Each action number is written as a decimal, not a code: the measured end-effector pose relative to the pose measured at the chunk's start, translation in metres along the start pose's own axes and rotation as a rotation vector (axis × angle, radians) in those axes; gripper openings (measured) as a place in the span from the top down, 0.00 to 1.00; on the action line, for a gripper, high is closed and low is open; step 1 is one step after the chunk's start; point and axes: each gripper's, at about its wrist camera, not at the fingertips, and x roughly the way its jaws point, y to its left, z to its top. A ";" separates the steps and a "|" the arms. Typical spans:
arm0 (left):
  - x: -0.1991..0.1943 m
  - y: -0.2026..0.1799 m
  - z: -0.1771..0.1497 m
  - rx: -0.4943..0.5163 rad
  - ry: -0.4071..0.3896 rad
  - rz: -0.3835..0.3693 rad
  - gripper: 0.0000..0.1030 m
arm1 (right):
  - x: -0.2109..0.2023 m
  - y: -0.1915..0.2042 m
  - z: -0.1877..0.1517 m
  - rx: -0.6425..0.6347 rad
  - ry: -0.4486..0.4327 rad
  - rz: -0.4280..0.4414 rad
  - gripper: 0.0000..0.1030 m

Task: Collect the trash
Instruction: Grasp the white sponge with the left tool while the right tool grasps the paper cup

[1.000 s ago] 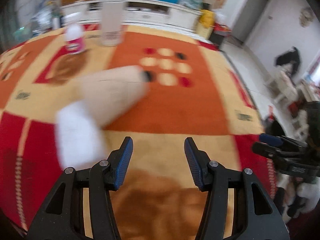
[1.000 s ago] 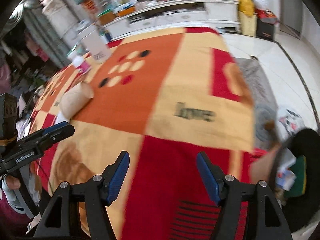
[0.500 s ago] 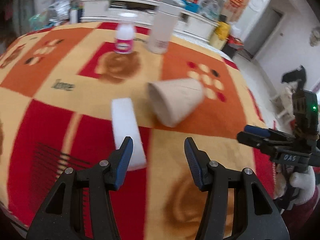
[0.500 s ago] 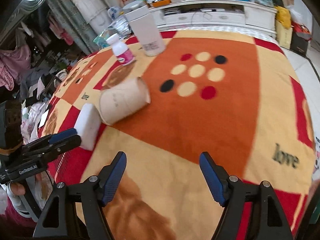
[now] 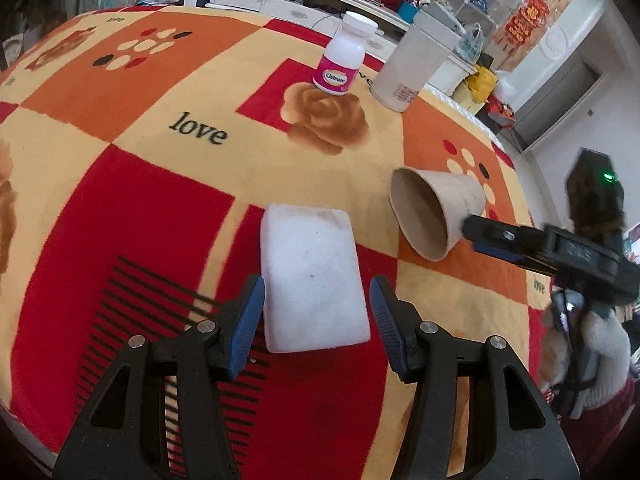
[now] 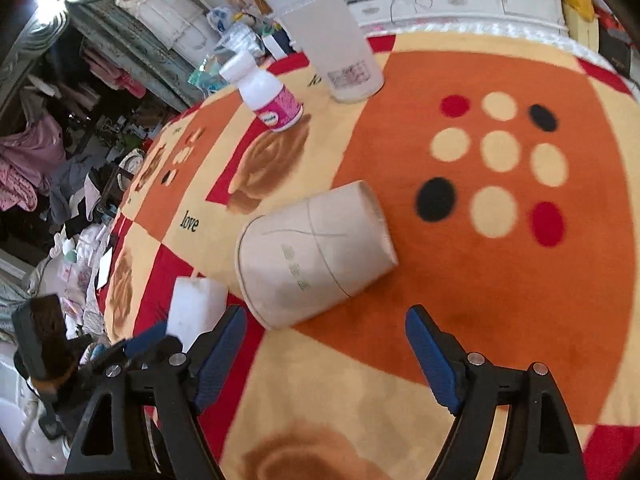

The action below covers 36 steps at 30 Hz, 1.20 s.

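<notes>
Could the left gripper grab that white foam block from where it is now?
Probably yes. The left gripper is open, its fingers to either side of the white foam block, with nothing between them. The tipped paper cup lies clear to the side.

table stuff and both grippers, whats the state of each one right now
paper cup: on its side, empty
foam block: lying flat, between the left fingers, not gripped
pink bottle: upright, cap on
white canister: upright
left gripper: open around the block
right gripper: opening, nothing between its jaws
</notes>
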 end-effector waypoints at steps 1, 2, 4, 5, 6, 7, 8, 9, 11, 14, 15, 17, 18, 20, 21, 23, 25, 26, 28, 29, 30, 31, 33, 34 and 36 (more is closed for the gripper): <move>-0.002 0.001 0.002 -0.001 -0.005 -0.006 0.48 | 0.007 0.003 0.006 0.014 0.007 0.004 0.23; -0.004 0.003 0.003 -0.002 -0.010 -0.010 0.48 | 0.010 0.003 0.010 0.023 0.008 0.006 0.22; -0.006 0.007 0.005 -0.007 -0.013 -0.023 0.48 | 0.016 0.008 0.020 0.041 0.001 0.000 0.22; -0.005 0.008 0.006 -0.009 -0.011 -0.029 0.48 | 0.019 0.010 0.025 0.046 -0.006 0.001 0.20; -0.004 0.009 0.007 -0.009 -0.008 -0.035 0.46 | 0.022 0.013 0.032 0.051 -0.012 -0.009 0.18; -0.003 0.010 0.008 -0.007 -0.006 -0.038 0.46 | 0.026 0.015 0.038 0.050 -0.014 -0.025 0.18; -0.001 0.010 0.009 -0.006 -0.003 -0.041 0.46 | 0.032 0.018 0.044 0.048 -0.017 -0.033 0.16; 0.001 0.011 0.009 -0.008 0.000 -0.044 0.46 | 0.035 0.019 0.047 0.047 -0.015 -0.037 0.16; 0.005 0.012 0.008 -0.012 0.010 -0.057 0.45 | 0.045 0.023 0.054 0.046 -0.005 -0.060 0.16; 0.012 0.011 0.005 -0.004 0.032 -0.063 0.45 | 0.053 0.029 0.056 0.033 -0.010 -0.069 0.16; 0.015 0.010 0.003 -0.003 0.039 -0.067 0.45 | 0.052 0.028 0.056 0.032 -0.023 -0.071 0.16; 0.019 0.009 0.002 0.000 0.053 -0.072 0.45 | 0.050 0.023 0.056 0.053 -0.039 -0.049 0.16; 0.020 0.009 0.001 0.002 0.054 -0.067 0.45 | 0.049 0.018 0.056 0.072 -0.041 -0.030 0.16; 0.022 0.008 0.000 0.002 0.052 -0.064 0.45 | 0.047 0.011 0.058 0.102 -0.037 -0.002 0.16; 0.022 0.007 0.000 -0.001 0.050 -0.061 0.45 | 0.046 0.007 0.058 0.117 -0.034 0.013 0.16; 0.024 0.007 0.000 -0.011 0.048 -0.058 0.45 | 0.045 0.001 0.059 0.145 -0.031 0.036 0.15; 0.025 0.008 -0.001 -0.015 0.044 -0.058 0.46 | 0.045 -0.003 0.059 0.170 -0.035 0.068 0.15; 0.025 0.007 -0.001 -0.012 0.040 -0.057 0.46 | 0.044 -0.003 0.058 0.170 -0.036 0.078 0.16; 0.025 0.006 -0.002 -0.005 0.030 -0.050 0.49 | 0.042 0.001 0.053 0.127 -0.043 0.101 0.38; 0.024 0.006 -0.003 -0.001 0.025 -0.046 0.50 | 0.041 0.005 0.051 0.097 -0.039 0.101 0.44; 0.023 0.006 -0.004 0.001 0.020 -0.043 0.52 | 0.040 0.008 0.048 0.076 -0.037 0.093 0.44; 0.022 0.006 -0.004 0.000 0.017 -0.041 0.53 | 0.036 0.012 0.045 0.033 -0.037 0.074 0.44; 0.018 0.004 -0.003 -0.001 0.005 -0.033 0.67 | 0.027 0.018 0.037 -0.028 -0.054 0.032 0.46; 0.013 0.003 -0.002 0.003 -0.011 -0.029 0.72 | 0.020 0.019 0.033 -0.050 -0.063 0.024 0.47; 0.004 -0.002 0.000 0.011 -0.021 -0.046 0.77 | 0.009 0.016 0.025 -0.070 -0.069 0.028 0.48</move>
